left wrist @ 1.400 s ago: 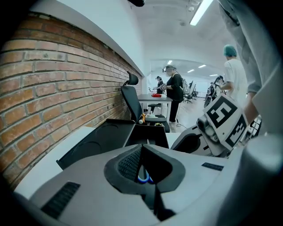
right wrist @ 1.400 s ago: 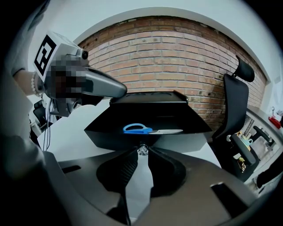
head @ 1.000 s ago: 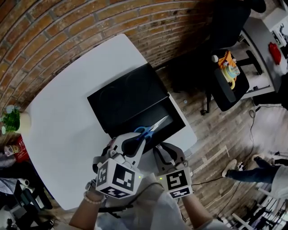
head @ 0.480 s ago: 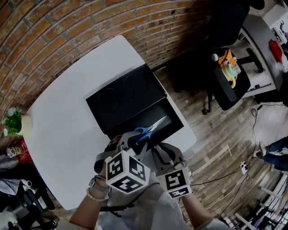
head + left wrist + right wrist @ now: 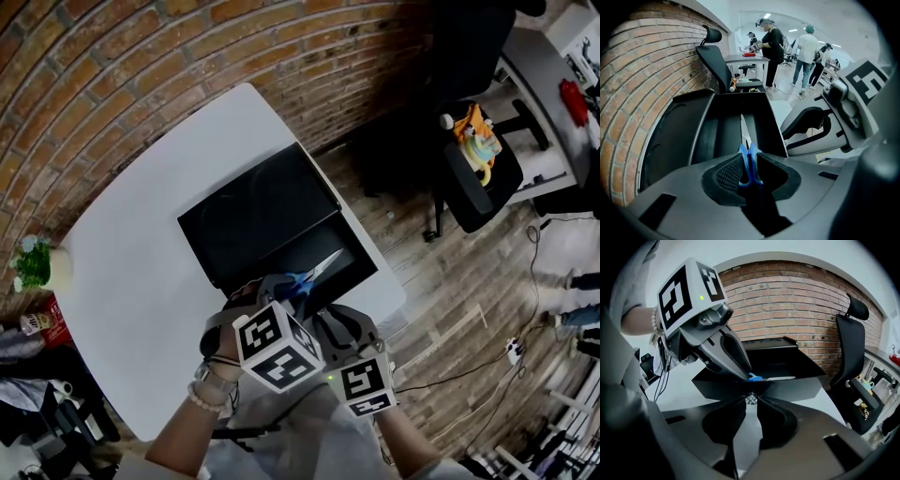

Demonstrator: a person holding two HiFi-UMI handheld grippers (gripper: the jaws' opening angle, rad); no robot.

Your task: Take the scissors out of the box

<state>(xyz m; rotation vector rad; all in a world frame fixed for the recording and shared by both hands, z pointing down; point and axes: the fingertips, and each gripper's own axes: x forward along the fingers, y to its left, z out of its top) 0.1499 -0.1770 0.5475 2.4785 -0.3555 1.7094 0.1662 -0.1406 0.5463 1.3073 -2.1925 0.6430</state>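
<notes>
The left gripper (image 5: 749,174) is clamping blue-handled steel scissors (image 5: 323,265) over the open black box (image 5: 262,208) on the white surface (image 5: 131,281); the right gripper (image 5: 751,404) is hovering alongside, closed and empty.

Your scissors (image 5: 317,270) have bright blue handles and pale silvery blades. The box (image 5: 267,202) is plain black inside and out, and the table (image 5: 131,272) under it is plain white. The wall (image 5: 141,66) is red-brown brick with paler mortar lines. The floor (image 5: 441,272) is brown wood planks. Your left gripper (image 5: 284,287) and right gripper (image 5: 339,323) are both grey. Each carries a white cube printed with black square markers, and a small green light shows on each. The fingers (image 5: 725,176) have black pads with a fine dotted texture.
</notes>
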